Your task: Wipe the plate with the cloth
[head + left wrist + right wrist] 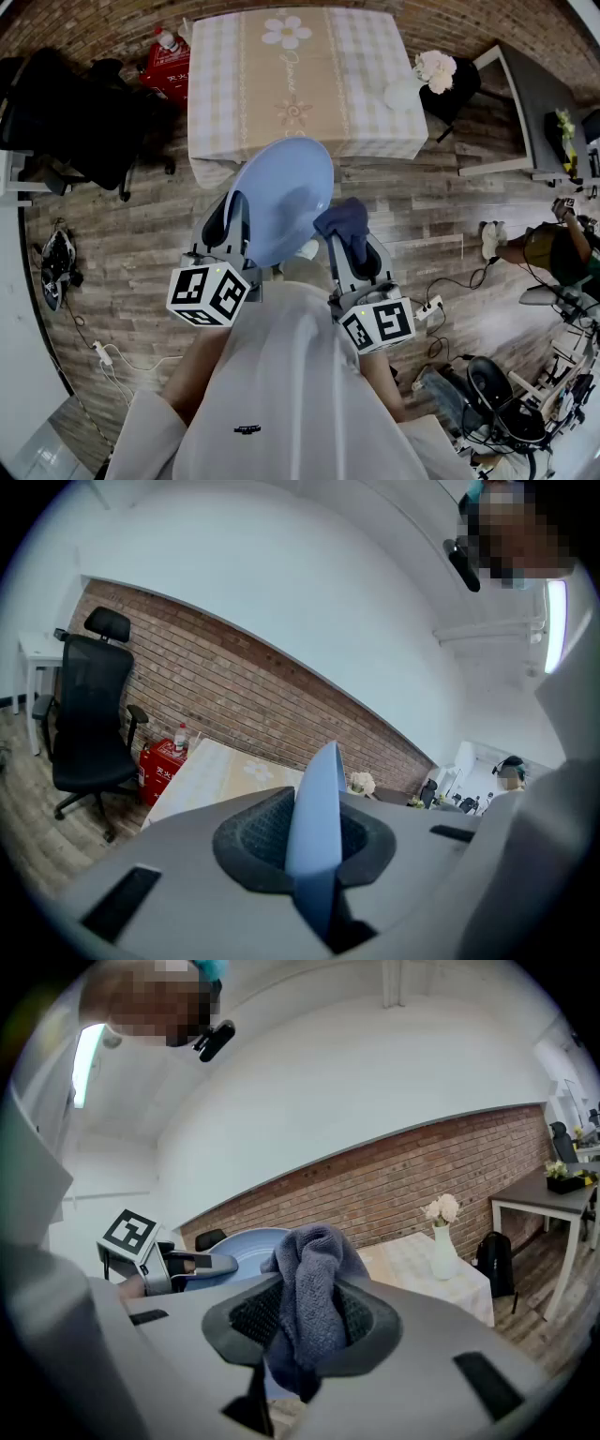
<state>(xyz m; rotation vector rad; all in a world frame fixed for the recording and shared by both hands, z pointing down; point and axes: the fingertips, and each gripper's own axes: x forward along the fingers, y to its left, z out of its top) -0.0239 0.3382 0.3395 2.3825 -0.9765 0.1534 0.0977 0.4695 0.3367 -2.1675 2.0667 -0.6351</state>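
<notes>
Pinching the blue plate (281,192) by its lower left rim, the left gripper (232,220) holds it tilted in the air. The right gripper (349,239), clamped on the dark cloth (341,219), sits just beside the plate's right rim. Wiping well likely means pressing the cloth flat on the plate's face and sweeping across, left grip firm.

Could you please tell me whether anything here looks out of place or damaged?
Nothing looks spilled or damaged. The blue plate is clamped by its rim in the left hand-held gripper, tilted in the air, and the cloth is bunched in the right hand-held gripper.
</notes>
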